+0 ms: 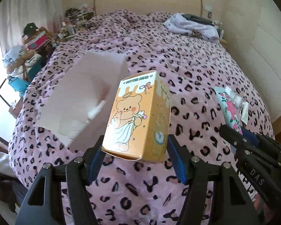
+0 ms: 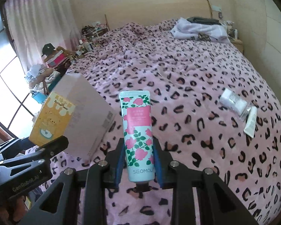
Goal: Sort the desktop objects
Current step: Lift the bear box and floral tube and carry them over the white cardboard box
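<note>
My left gripper (image 1: 135, 142) is shut on an orange "Butter Bear" carton (image 1: 136, 116), held upright above the bed; the right wrist view shows the same carton (image 2: 50, 120) at the left. My right gripper (image 2: 138, 146) is shut on a mint hand-cream tube with pink roses (image 2: 137, 129), cap end down between the blue pads. The left wrist view shows that tube (image 1: 228, 108) at the right, beyond the right gripper's black fingers (image 1: 239, 140). A large pale pink box (image 1: 80, 97) (image 2: 88, 116) lies on the bedspread behind the carton.
The pink leopard-print bedspread (image 2: 187, 71) fills both views. A white wrapped packet (image 2: 233, 101) and a small white tube (image 2: 251, 121) lie at its right. Folded clothes (image 2: 198, 28) sit by the headboard. Cluttered shelves and boxes (image 1: 33, 43) stand left of the bed, by the window.
</note>
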